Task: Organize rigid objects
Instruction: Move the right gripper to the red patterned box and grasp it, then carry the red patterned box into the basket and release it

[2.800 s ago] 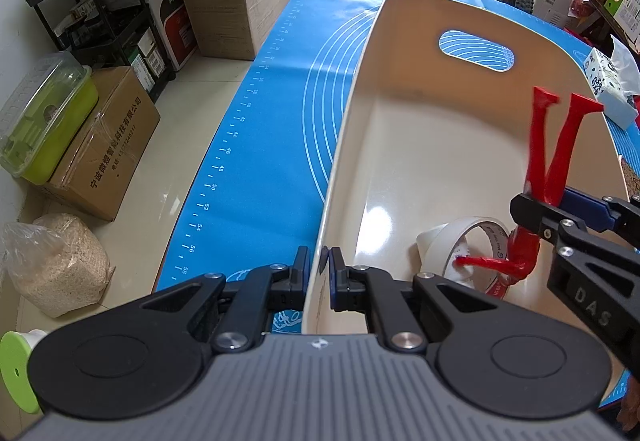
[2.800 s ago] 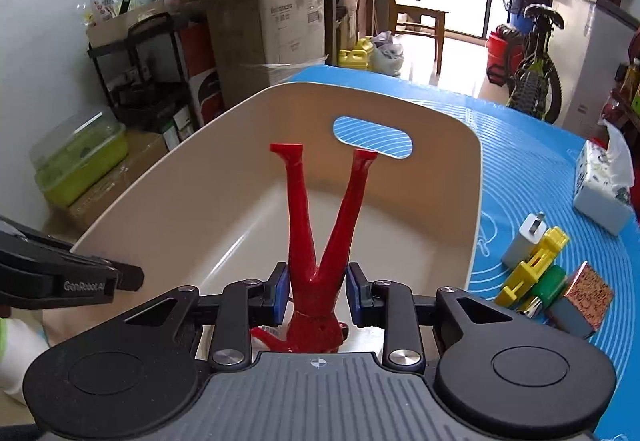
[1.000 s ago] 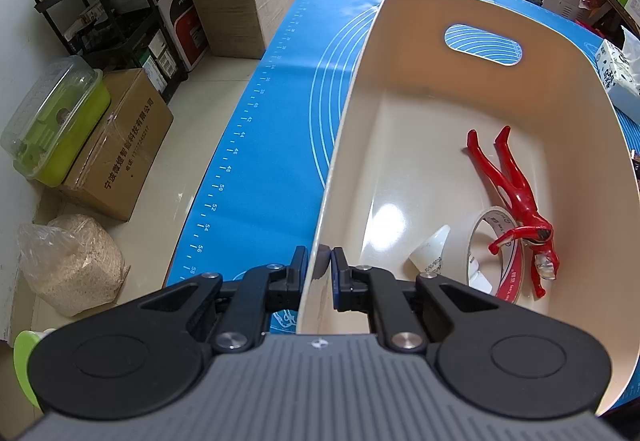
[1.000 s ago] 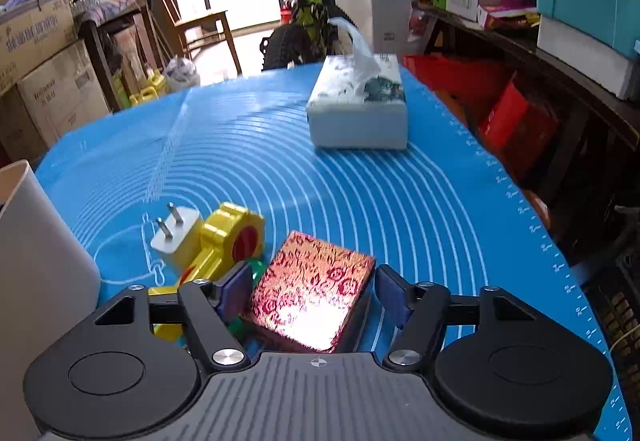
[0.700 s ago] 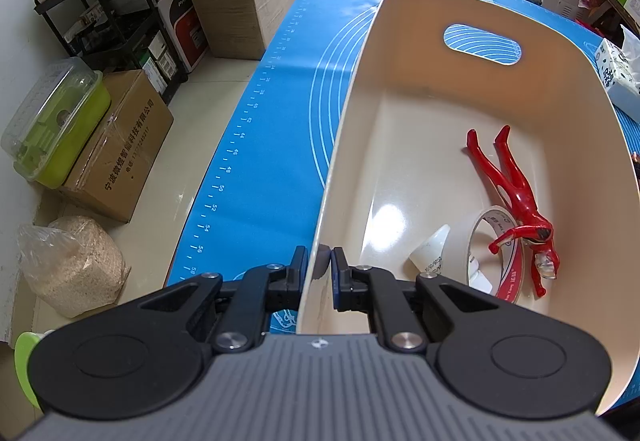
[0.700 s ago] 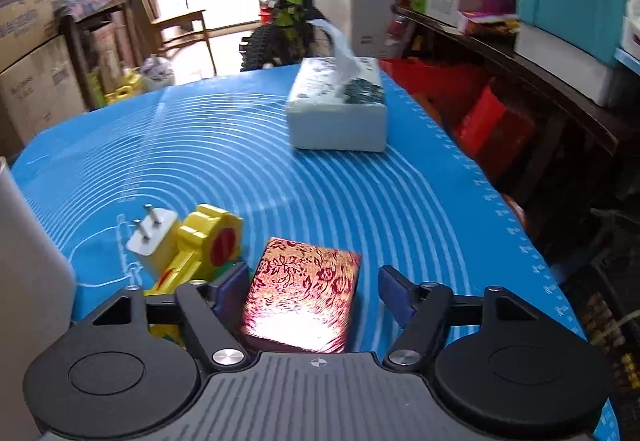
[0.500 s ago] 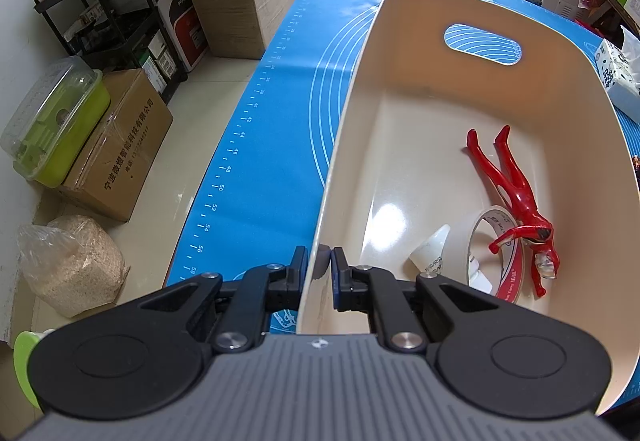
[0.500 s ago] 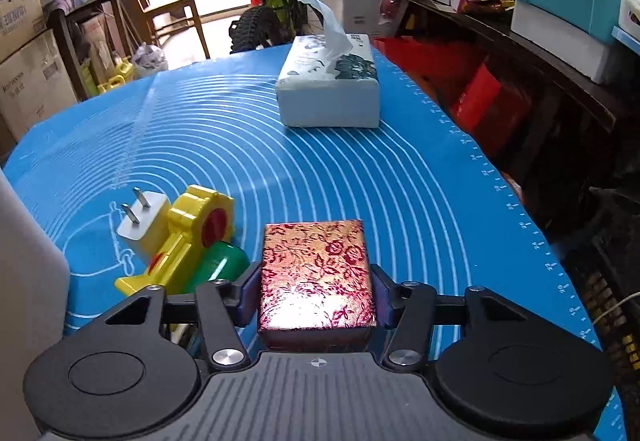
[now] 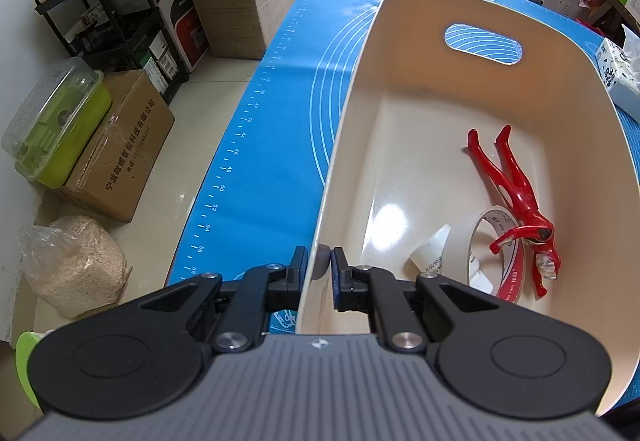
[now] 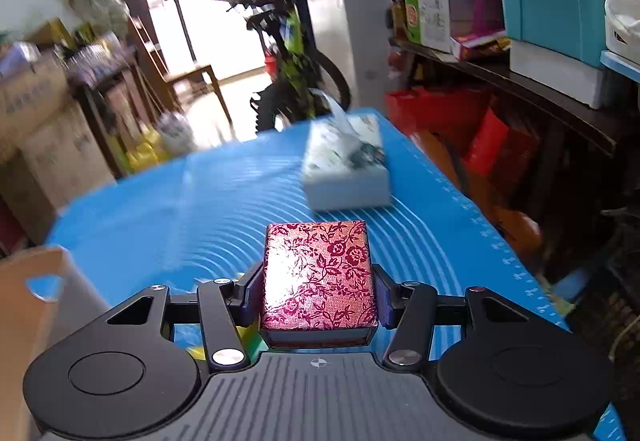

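R claw (image 10: pixel 318 295) w/ floral box (image 10: pixel 319 277) aloft

You are seeing glossy cream plastic on the bin (image 9: pixel 400 169) | shiny floral foil catching light on the box (image 10: pixel 319 275) | smooth matt blue mat (image 10: pixel 180 217) | glossy red figure (image 9: pixel 510 187).

The left gripper (image 9: pixel 319 268) is clamping its jaws tight together, while the right gripper (image 10: pixel 319 291) is squeezing partly closed
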Motion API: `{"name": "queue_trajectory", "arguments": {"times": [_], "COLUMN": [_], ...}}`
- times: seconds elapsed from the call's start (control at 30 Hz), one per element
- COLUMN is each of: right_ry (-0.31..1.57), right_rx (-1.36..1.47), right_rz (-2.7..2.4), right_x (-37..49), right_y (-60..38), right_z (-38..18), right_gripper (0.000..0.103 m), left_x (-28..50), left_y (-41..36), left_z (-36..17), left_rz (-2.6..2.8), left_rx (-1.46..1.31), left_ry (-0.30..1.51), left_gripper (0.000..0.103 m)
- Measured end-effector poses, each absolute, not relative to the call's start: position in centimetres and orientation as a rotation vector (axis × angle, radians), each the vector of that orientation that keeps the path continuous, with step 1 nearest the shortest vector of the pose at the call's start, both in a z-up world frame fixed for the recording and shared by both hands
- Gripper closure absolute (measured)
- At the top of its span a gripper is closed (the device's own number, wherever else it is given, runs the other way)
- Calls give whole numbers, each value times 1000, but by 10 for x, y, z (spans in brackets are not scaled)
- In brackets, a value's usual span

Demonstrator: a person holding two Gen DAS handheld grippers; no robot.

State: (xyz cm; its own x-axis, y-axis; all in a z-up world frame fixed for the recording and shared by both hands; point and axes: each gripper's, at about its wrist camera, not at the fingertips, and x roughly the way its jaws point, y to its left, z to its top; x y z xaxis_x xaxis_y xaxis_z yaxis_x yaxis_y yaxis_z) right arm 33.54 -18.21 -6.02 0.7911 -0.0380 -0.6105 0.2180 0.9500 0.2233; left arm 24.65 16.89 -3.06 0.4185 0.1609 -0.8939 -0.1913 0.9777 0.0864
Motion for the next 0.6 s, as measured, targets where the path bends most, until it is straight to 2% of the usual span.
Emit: {"name": "queue_trajectory", "arguments": {"times": [0.3,0.6], "right_ry": [527,492], "right_rx": [356,124], "right_rz": [74,369], "right_x": [313,288], "right_y": [-146,-56], "right_z": [-18,3], "right_gripper": [44,44], "left_x": [247,247], "left_y": [169,168], "left_z": [-31,-30], "left_rz": [220,221], "left_rx": [-30,-29], "left_ry": [1117,1117], "left_gripper": [89,89]}}
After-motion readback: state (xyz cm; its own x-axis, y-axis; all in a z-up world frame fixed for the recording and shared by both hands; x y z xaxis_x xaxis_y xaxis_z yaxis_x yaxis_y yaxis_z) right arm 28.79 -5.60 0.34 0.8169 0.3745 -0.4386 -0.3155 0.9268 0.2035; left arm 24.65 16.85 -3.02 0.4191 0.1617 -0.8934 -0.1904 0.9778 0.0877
